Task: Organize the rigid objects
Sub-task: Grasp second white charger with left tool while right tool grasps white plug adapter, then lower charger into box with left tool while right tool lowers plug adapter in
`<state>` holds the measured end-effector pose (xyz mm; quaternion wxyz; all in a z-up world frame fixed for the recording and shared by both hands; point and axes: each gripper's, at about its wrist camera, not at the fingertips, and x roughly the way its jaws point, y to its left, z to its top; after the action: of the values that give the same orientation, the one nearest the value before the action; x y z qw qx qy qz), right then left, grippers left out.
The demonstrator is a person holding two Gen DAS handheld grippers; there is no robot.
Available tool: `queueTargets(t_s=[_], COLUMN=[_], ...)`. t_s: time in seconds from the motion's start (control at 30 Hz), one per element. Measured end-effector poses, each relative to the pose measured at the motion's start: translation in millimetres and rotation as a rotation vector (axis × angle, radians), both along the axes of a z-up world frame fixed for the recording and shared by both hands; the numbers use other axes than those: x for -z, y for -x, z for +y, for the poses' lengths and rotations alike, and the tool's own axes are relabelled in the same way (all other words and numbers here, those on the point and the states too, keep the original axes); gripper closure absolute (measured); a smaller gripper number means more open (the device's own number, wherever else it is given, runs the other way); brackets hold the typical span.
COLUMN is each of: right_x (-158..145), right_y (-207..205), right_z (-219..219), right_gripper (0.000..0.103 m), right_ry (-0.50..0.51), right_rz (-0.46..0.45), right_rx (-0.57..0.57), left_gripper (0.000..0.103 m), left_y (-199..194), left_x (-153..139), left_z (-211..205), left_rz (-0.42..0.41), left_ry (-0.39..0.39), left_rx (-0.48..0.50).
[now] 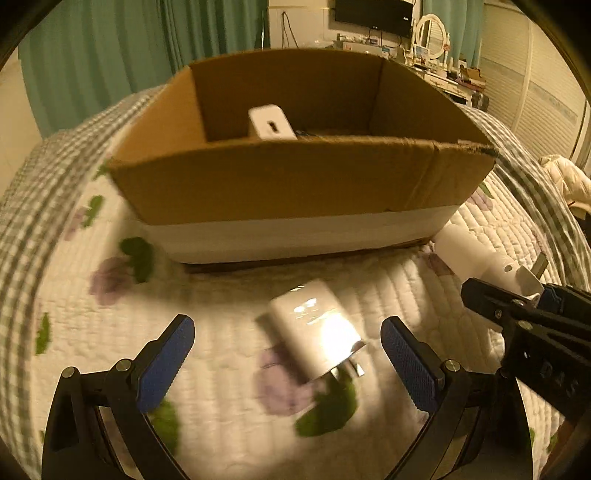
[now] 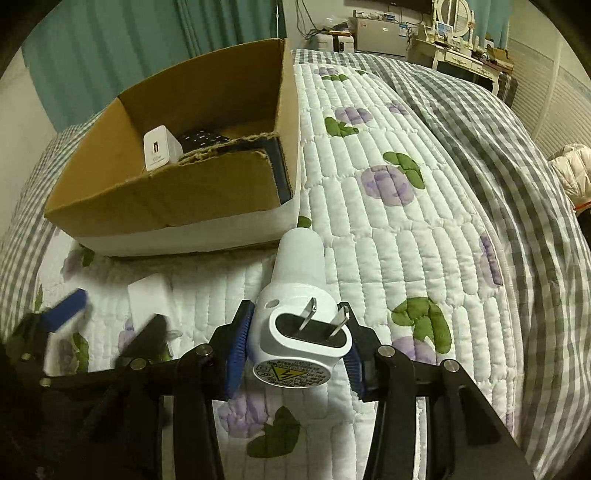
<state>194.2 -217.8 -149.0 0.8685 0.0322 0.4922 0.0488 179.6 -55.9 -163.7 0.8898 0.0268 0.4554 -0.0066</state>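
A cardboard box (image 1: 280,181) stands on the quilted bed; it also shows in the right wrist view (image 2: 173,199). Inside it a white charger block (image 1: 271,123) (image 2: 160,147) stands beside a dark object (image 2: 203,140). My left gripper (image 1: 288,354) is open, its jaws either side of a white charger (image 1: 317,332) lying on the quilt, apart from it. My right gripper (image 2: 299,339) is shut on a white plug-in device (image 2: 295,314) with two metal prongs pointing up; it also shows at the right edge of the left wrist view (image 1: 480,258).
The bed has a white floral quilt (image 2: 388,229) and a grey checked blanket (image 2: 517,184) to the right. Teal curtains (image 1: 110,55) hang behind the box. A dresser with a mirror (image 1: 432,33) stands far back right. A white jacket (image 2: 572,173) lies at the right edge.
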Motion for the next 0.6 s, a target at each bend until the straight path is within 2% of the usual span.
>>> queueTargets(t_s=[0.1,0.17,0.27,0.43,0.6], right_x=[1,1,4,-1,-15], right_y=[-2,-5,-5,5,22], right_z=[1,2,1,2,10], right_gripper=[0.059,0.059,0.059,0.059,0.059], right_ry=[-0.01,-0.015,-0.015,-0.015,0.0], right_rz=[0.001,-0.001,-0.006,-0.004,-0.018], right_rx=[0.0,-0.004,-0.018,-0.021,-0.046], left_gripper=[0.006,0.024,0.042,0.043,0.043], left_y=[-10,-13,-14,-7,12], left_x=[13,19,19,8,-17], left_z=[-9,-15,-18,-12,-2], left_rz=[0.036,0.056,0.063,0.077,0.045], left_ry=[-0.003,-0.017,-0.024,0.009,0.04], left_rx=[0.006,0.032,0.057,0.058,0.046])
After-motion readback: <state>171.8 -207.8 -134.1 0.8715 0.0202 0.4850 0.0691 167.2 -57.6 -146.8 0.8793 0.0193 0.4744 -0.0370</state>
